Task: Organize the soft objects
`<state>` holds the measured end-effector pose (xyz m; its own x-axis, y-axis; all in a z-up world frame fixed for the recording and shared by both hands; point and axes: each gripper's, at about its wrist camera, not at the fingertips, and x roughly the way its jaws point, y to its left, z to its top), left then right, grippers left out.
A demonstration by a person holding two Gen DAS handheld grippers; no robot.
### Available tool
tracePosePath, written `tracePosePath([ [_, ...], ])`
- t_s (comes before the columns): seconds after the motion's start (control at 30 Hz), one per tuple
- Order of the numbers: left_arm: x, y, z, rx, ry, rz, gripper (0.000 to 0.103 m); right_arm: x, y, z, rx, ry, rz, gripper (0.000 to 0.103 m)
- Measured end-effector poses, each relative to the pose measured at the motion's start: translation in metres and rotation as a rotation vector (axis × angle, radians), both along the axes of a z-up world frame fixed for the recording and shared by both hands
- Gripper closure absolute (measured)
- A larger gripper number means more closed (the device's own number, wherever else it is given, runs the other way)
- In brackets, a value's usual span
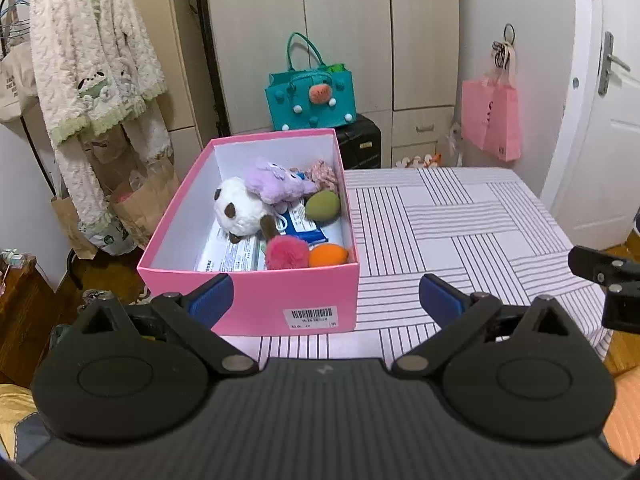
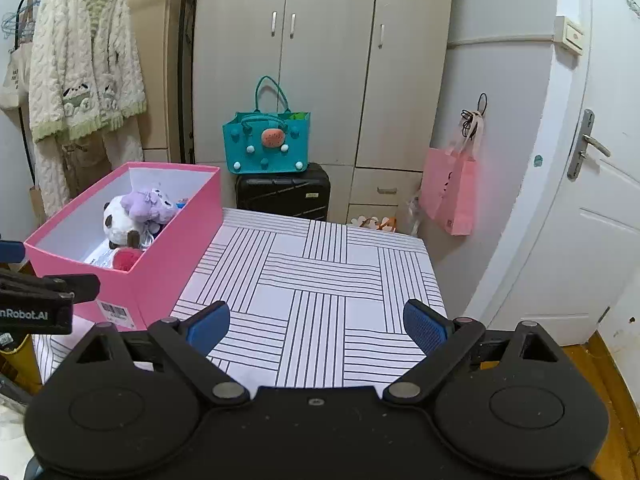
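Pink shoebox (image 1: 256, 300) holds my soft toys, panda (image 1: 238, 212) on top. Both my left gripper (image 1: 326, 300) and right gripper (image 2: 316, 326) are wide open, holding nothing. I might bump the box off the table (image 2: 320, 280).

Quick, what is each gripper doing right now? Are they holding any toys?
Left gripper: open, holding nothing.
Right gripper: open, holding nothing.

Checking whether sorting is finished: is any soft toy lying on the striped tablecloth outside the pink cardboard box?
No: the striped tablecloth shows no toys, and the white panda plush lies inside the pink cardboard box.
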<state>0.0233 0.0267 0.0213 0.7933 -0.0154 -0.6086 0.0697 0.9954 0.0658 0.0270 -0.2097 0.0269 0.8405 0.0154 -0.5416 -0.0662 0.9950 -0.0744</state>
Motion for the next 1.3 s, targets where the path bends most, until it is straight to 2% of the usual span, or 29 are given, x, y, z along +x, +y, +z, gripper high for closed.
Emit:
tracePosePath([
  [0.2,-0.009,0.004,0.002,-0.005,-0.068,0.036,0.002,-0.008,0.004,-0.001,-0.008,-0.05,-0.01,0.007],
  [0.6,-0.015,0.005,0.002,-0.032,-0.104,0.024,0.002,-0.023,0.006,0.003,-0.017,-0.163,-0.017,0.007],
  [1.3,-0.017,0.004,0.0,-0.004,-0.126,0.05,0.002,-0.02,0.006,-0.002,-0.02,-0.145,-0.031,0.007],
])
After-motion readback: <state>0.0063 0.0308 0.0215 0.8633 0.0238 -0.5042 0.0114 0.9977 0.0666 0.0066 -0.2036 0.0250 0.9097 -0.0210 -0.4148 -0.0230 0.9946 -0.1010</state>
